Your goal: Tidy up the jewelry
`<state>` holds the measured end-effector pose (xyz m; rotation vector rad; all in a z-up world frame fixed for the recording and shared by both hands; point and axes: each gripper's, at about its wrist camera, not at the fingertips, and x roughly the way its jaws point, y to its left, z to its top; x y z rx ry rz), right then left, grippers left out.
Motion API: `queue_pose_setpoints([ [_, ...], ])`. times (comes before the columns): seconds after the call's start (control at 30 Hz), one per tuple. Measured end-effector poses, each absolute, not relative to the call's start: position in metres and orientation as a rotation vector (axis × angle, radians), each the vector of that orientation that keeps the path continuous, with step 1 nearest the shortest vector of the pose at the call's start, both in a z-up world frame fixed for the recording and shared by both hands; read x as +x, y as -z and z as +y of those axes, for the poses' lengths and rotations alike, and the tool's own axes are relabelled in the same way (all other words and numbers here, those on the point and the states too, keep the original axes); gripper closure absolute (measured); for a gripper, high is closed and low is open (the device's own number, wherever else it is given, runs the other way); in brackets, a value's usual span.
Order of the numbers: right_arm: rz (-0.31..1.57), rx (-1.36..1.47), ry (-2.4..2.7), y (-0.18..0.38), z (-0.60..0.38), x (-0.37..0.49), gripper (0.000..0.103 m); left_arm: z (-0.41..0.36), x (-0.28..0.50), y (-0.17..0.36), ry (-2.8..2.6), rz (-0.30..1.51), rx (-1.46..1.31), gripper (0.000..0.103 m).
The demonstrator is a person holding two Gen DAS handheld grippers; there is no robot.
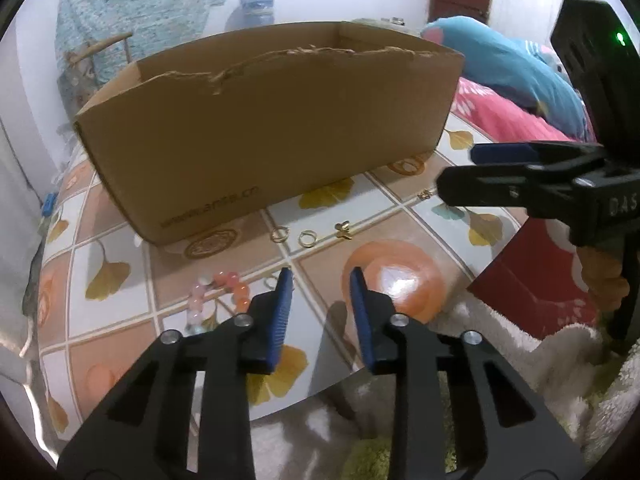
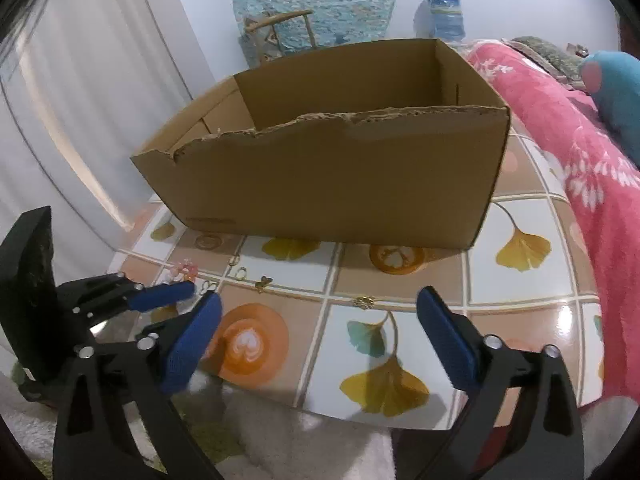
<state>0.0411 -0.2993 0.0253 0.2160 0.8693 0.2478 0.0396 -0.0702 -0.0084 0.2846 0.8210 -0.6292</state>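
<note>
Jewelry lies on the ginkgo-patterned table (image 1: 120, 216) in front of an open-topped cardboard box (image 1: 272, 132) (image 2: 340, 184). There is a pink and orange bead bracelet (image 1: 216, 292) (image 2: 186, 270), two gold rings (image 1: 279, 233) (image 1: 307, 237), a gold butterfly charm (image 1: 343, 229) (image 2: 264, 282) and a small gold piece (image 1: 424, 195) (image 2: 363, 301). My left gripper (image 1: 320, 280) hovers low just right of the bracelet, its jaws narrow with nothing between them. My right gripper (image 2: 320, 300) stands wide open, the small gold piece just beyond its fingertips.
A pink blanket (image 2: 560, 128) and a blue plush (image 1: 504, 68) lie to the right of the table. A red box (image 1: 536, 292) and white fluffy fabric (image 1: 520, 352) sit at the near right edge. A chair (image 2: 280, 28) and a water bottle (image 2: 442, 12) stand behind the box.
</note>
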Motion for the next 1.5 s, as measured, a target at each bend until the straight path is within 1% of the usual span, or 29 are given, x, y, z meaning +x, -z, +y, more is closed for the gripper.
queue_pose_setpoints([
  [0.03, 0.871, 0.217, -0.249, -0.025, -0.299, 0.041, 0.018, -0.071, 0.039, 0.008, 0.627, 0.814, 0.293, 0.077],
  [0.07, 0.873, 0.218, -0.253, -0.023, -0.298, 0.042, 0.023, -0.071, 0.04, 0.007, 0.619, 0.803, 0.307, 0.079],
  [0.1, 0.876, 0.218, -0.253, -0.022, -0.299, 0.041, 0.028, -0.072, 0.041, 0.008, 0.613, 0.803, 0.313, 0.079],
  [0.13, 0.88, 0.215, -0.251, -0.021, -0.299, 0.042, 0.029, -0.072, 0.043, 0.008, 0.607, 0.808, 0.318, 0.079],
  [0.2, 0.886, 0.205, -0.25, -0.018, -0.299, 0.043, 0.039, -0.072, 0.046, 0.01, 0.597, 0.819, 0.32, 0.079],
  [0.23, 0.89, 0.201, -0.25, -0.017, -0.298, 0.043, 0.041, -0.073, 0.046, 0.011, 0.596, 0.824, 0.319, 0.079],
  [0.3, 0.893, 0.204, -0.262, -0.015, -0.298, 0.044, 0.049, -0.072, 0.047, 0.011, 0.591, 0.834, 0.317, 0.079],
  [0.47, 0.912, 0.222, -0.306, -0.01, -0.295, 0.044, 0.057, -0.073, 0.045, 0.013, 0.605, 0.851, 0.306, 0.079],
  [1.03, 0.923, 0.266, -0.327, -0.003, -0.294, 0.047, 0.058, -0.052, 0.065, 0.016, 0.499, 0.891, 0.278, 0.079],
  [1.2, 0.928, 0.279, -0.326, -0.002, -0.297, 0.047, 0.058, -0.047, 0.071, 0.014, 0.516, 0.925, 0.217, 0.079],
  [1.3, 0.926, 0.276, -0.33, -0.003, -0.296, 0.047, 0.058, -0.049, 0.072, 0.012, 0.561, 0.948, 0.162, 0.079],
  [1.5, 0.926, 0.275, -0.335, -0.004, -0.295, 0.049, 0.058, -0.057, 0.077, 0.014, 0.543, 0.948, 0.185, 0.079],
])
